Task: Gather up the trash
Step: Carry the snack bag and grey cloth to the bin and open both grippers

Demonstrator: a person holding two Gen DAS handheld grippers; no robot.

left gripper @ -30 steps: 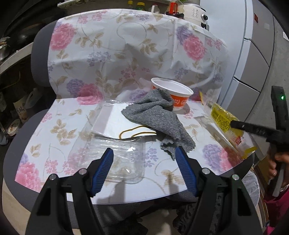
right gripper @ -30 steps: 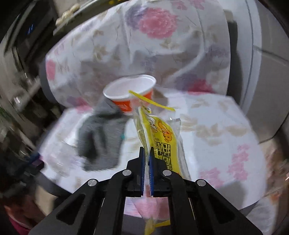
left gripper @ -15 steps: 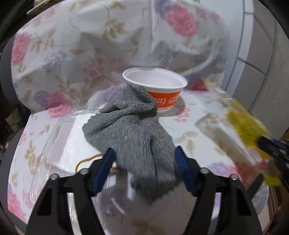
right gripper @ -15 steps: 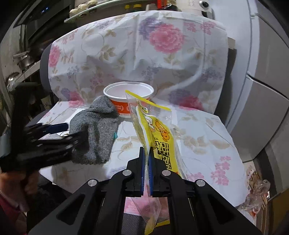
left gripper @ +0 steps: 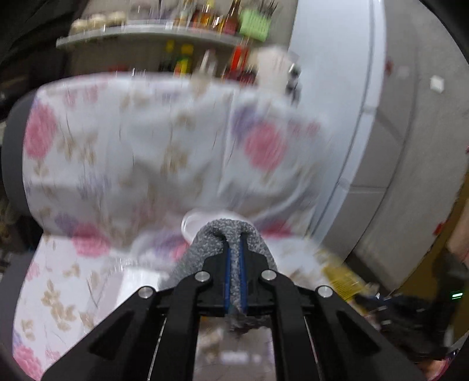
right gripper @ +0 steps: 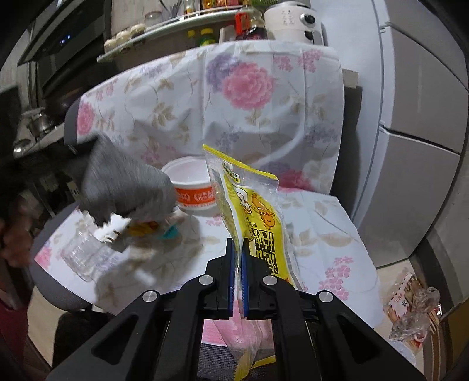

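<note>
My left gripper (left gripper: 234,249) is shut on a grey knitted cloth (left gripper: 231,234) and holds it lifted above the chair seat; the cloth also shows hanging at the left of the right wrist view (right gripper: 126,184). My right gripper (right gripper: 238,249) is shut on a yellow snack wrapper (right gripper: 252,211) that stands up from the jaws. A white and orange paper bowl (right gripper: 193,187) stands on the flowered chair cover (right gripper: 307,222). A clear plastic container (right gripper: 85,255) and small yellow and teal scraps (right gripper: 155,228) lie on the seat under the cloth.
The chair back (right gripper: 234,96) rises behind the seat. A grey cabinet (right gripper: 416,175) stands to the right. A bag of trash (right gripper: 410,310) lies on the floor at lower right. A shelf with bottles (right gripper: 205,17) runs behind.
My left gripper has closed on the grey cloth and lifted it off the seat, uncovering scraps beneath. The right gripper has stayed shut on the wrapper and barely moved.
</note>
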